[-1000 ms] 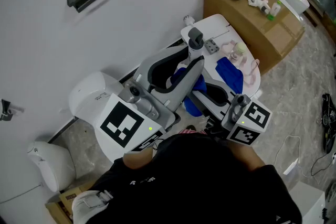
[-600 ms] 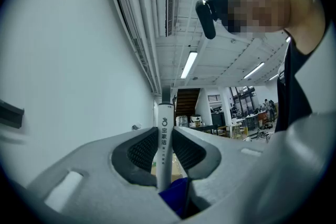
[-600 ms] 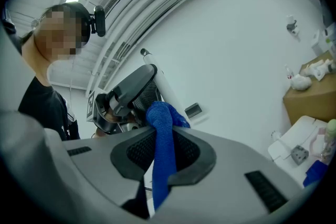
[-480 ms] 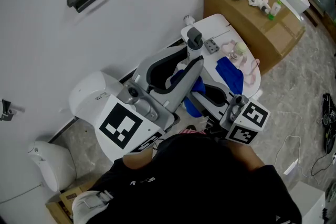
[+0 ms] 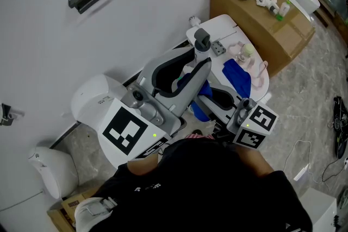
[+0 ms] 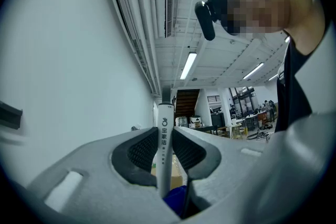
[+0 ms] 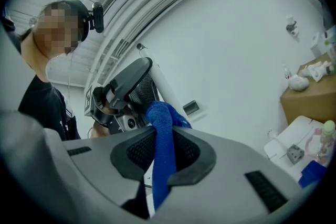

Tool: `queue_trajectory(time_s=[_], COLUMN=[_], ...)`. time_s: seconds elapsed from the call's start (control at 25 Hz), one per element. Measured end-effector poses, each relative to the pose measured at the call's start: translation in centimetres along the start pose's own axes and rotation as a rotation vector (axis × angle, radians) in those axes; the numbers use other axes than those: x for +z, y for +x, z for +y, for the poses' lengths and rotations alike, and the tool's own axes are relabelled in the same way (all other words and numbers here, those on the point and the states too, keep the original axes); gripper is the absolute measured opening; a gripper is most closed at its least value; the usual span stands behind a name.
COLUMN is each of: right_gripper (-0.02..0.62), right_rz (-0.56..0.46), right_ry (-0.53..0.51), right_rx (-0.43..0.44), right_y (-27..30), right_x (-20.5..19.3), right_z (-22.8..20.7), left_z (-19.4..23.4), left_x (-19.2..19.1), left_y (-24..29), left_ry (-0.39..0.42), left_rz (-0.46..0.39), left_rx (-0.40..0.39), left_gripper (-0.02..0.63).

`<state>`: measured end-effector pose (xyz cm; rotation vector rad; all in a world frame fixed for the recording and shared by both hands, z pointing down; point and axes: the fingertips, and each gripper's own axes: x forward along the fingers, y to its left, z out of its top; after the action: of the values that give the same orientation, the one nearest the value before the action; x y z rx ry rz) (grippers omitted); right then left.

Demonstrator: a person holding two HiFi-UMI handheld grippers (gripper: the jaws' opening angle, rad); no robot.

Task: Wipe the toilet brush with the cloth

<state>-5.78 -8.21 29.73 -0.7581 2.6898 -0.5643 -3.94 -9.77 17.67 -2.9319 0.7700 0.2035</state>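
Observation:
The toilet brush has a white handle (image 6: pixel 164 144) with a grey cap (image 5: pixel 202 38). It stands upright between the jaws of my left gripper (image 5: pixel 199 57), which is shut on it (image 6: pixel 165 131). A blue cloth (image 7: pixel 163 149) is pinched in my right gripper (image 7: pixel 164 131), and its upper end drapes against the handle just below the left jaws. In the head view the cloth (image 5: pixel 196 87) bunches between the two grippers, with the right gripper (image 5: pixel 209 99) lower right of the left one. The brush head is hidden.
A second blue cloth (image 5: pixel 237 76) lies on the small white table (image 5: pixel 217 27) beside pink items. Behind it is a cardboard box (image 5: pixel 261 13) with bottles. A white toilet (image 5: pixel 92 98) and a white bin (image 5: pixel 51 168) stand at the left wall.
The right gripper has edged very slightly toward the brush. The left gripper and the handle have stayed put.

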Motion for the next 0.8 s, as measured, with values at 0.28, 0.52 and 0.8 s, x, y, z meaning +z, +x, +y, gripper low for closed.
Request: queue_trajectory(time_s=[0.28, 0.52, 0.8], right_gripper=[0.063, 0.063, 0.063], right_rz=[0.008, 0.019, 0.030], right_ry=[0.004, 0.006, 0.009], right_rx=[-0.006, -0.008, -0.019], right_y=[0.0, -0.1, -0.2], right_x=[-0.3, -0.7, -1.4], right_z=[-0.3, -0.6, -1.1], left_z=[0.0, 0.0, 0.0], left_x=[0.1, 0.0, -0.1], left_y=[0.1, 0.2, 0.2], left_ry=[0.001, 0.002, 0.003], left_rz=[-0.001, 0.000, -0.003], left_rx=[0.001, 0.001, -0.001], left_gripper=[0.091, 0.091, 0.091])
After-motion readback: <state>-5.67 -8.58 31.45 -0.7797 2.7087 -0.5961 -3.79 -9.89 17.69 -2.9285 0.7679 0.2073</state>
